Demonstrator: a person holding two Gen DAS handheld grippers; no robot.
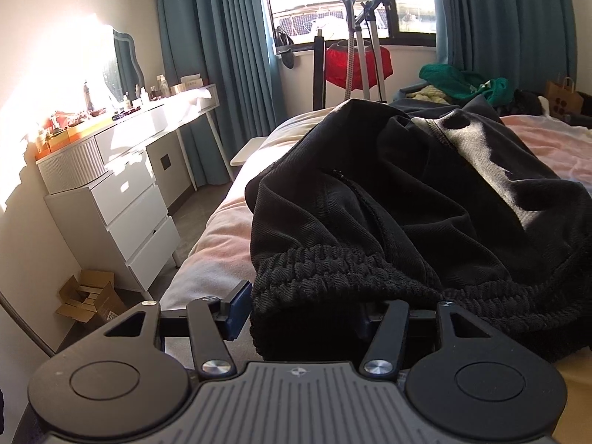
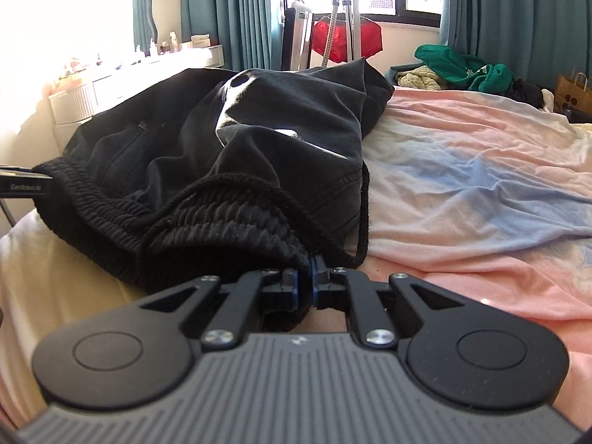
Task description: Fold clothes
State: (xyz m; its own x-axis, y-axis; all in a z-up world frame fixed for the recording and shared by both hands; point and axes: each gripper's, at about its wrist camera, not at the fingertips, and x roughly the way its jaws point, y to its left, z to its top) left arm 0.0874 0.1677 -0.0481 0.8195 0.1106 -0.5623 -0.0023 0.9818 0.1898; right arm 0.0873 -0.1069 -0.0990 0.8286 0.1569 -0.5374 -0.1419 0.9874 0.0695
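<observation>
A pair of black pants (image 1: 407, 199) with a ribbed elastic waistband (image 1: 333, 277) lies bunched on the bed; it also shows in the right wrist view (image 2: 259, 125). My left gripper (image 1: 307, 318) is open, its jaws wide apart around the waistband's left end, which fills the gap and hides the right fingertip. My right gripper (image 2: 304, 288) is shut on the waistband's right end (image 2: 236, 229), next to the loose black drawstring (image 2: 364, 222). The left gripper's tip shows at the left edge of the right wrist view (image 2: 22, 181).
The bed sheet (image 2: 462, 185) is pink and blue, with a bare stretch to the right. A pile of green and yellow clothes (image 2: 458, 68) sits at the far end. A white dresser (image 1: 122, 199) and a cardboard box (image 1: 88, 299) stand left of the bed.
</observation>
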